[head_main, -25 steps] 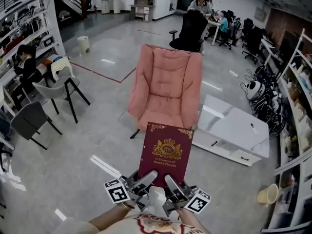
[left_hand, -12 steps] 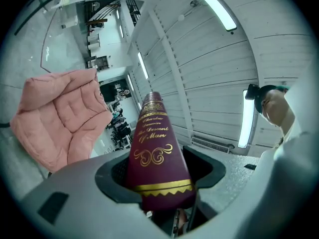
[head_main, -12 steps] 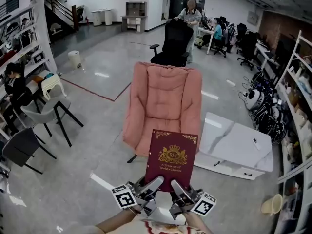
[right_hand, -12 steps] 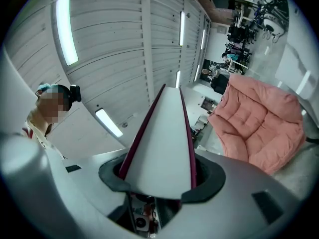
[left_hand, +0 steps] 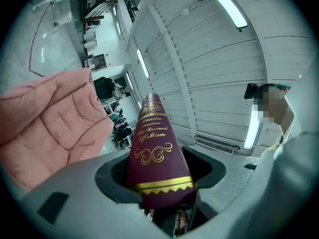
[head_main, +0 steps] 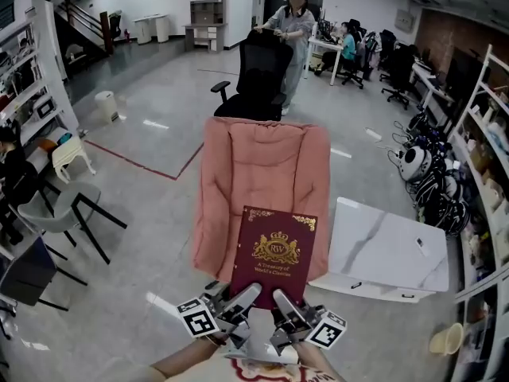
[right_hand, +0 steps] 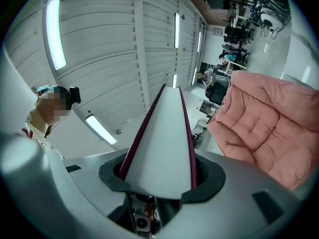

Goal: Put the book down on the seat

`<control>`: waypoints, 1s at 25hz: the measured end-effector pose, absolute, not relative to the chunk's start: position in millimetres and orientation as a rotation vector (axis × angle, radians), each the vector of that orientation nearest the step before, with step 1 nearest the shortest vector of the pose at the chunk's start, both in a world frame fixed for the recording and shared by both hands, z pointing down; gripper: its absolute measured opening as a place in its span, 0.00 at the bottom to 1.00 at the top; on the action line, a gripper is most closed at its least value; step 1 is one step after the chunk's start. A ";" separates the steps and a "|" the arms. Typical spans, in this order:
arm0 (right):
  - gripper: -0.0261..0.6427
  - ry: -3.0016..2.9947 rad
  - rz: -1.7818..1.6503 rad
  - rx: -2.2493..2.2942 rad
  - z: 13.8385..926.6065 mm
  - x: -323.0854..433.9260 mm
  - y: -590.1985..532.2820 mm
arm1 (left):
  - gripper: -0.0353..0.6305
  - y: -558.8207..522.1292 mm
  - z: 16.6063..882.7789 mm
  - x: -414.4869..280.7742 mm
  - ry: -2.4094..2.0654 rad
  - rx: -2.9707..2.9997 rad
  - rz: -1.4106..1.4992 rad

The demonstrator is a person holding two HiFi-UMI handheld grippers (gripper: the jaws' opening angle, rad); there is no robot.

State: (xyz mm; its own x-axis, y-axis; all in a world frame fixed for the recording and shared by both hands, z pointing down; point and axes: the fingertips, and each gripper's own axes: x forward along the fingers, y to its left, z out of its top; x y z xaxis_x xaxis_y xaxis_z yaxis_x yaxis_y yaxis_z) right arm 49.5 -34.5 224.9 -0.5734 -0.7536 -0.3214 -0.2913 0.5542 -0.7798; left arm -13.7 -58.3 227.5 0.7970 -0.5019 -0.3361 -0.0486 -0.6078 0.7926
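Book point(head_main: 273, 255), maroon hardcover with a gold crest and gold corner trim, is up in the air, held by both grippers. The front cover faces the head camera and the bottom edge is nearest the person. The left gripper point(head_main: 241, 297) is clamped on the spine side at the lower end. Its own view shows the gold-lettered spine wedged between the two jaws. The right gripper point(head_main: 285, 301) is clamped on the opposite side, also at the lower end. Its own view shows the white page edge between its jaws, with a maroon cover strip on either side.

A pink armchair point(head_main: 262, 165), padded and quilted, stands straight ahead and faces the person. In the head view the book overlaps the seat point(head_main: 216, 249), which shows bare to the left of the cover. The book looks to be hanging above or just short of the cushion rather than lying on it, but depth is hard to judge from this angle.

A white panel point(head_main: 390, 249) lies flat on the floor just right of the armchair. A black office chair point(head_main: 258, 82) stands behind the armchair, and a standing person point(head_main: 293, 26) has hands on its backrest. Grey chairs point(head_main: 60, 213) are at the left and shelving point(head_main: 485, 165) runs along the right wall.
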 end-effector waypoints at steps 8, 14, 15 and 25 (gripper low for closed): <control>0.38 2.128 -0.926 -0.865 236.4 52.4 -95.0 | 0.47 -119.5 240.1 -11.3 -0.403 2.122 -0.698; 0.38 2.146 -0.956 -0.848 247.0 59.3 -115.3 | 0.47 -138.1 250.6 -5.3 -0.435 2.109 -0.715; 0.38 2.148 -0.969 -0.847 251.1 58.4 -117.6 | 0.47 -139.9 255.2 -6.5 -0.443 2.100 -0.718; 0.38 2.144 -1.060 -0.824 291.1 70.9 -142.4 | 0.47 -161.7 295.7 5.5 -0.511 2.044 -0.706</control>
